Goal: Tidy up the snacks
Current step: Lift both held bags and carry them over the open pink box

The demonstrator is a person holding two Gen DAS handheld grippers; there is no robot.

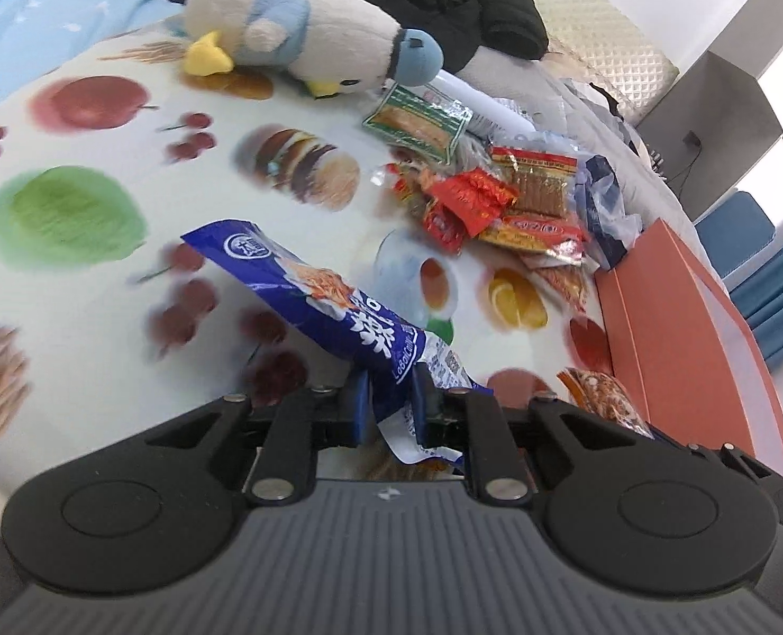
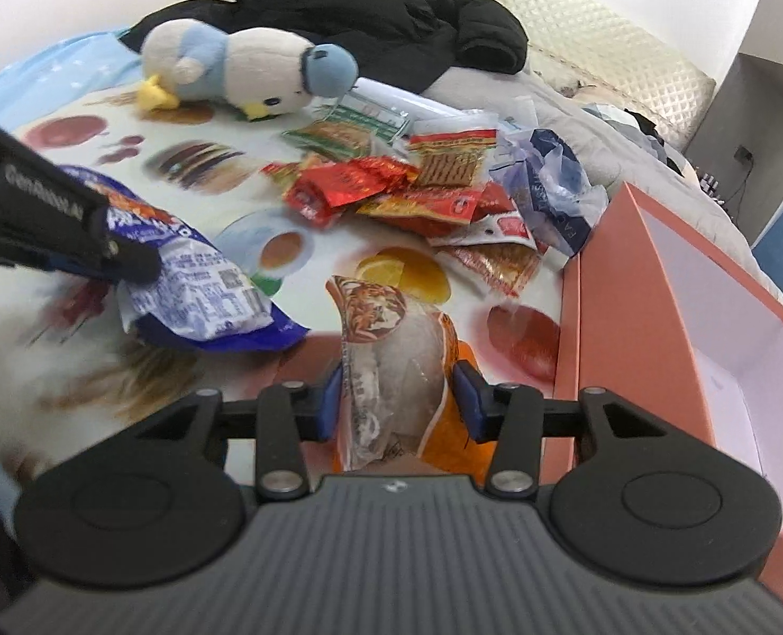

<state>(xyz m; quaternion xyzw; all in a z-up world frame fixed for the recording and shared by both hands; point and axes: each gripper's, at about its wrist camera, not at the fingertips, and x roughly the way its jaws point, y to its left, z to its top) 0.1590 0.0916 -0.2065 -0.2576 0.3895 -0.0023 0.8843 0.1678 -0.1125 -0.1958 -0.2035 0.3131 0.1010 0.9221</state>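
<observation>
My left gripper is shut on one end of a blue snack packet and holds it above the fruit-print cloth; the packet also shows in the right wrist view, with the left gripper on it. My right gripper is shut on an orange and clear snack packet, just left of the orange box. A pile of red, yellow and green snack packets lies further back; it also shows in the left wrist view.
A plush penguin lies at the back of the cloth, with a black jacket behind it. A crumpled plastic bag sits beside the box's far corner. The box is open with a white inside.
</observation>
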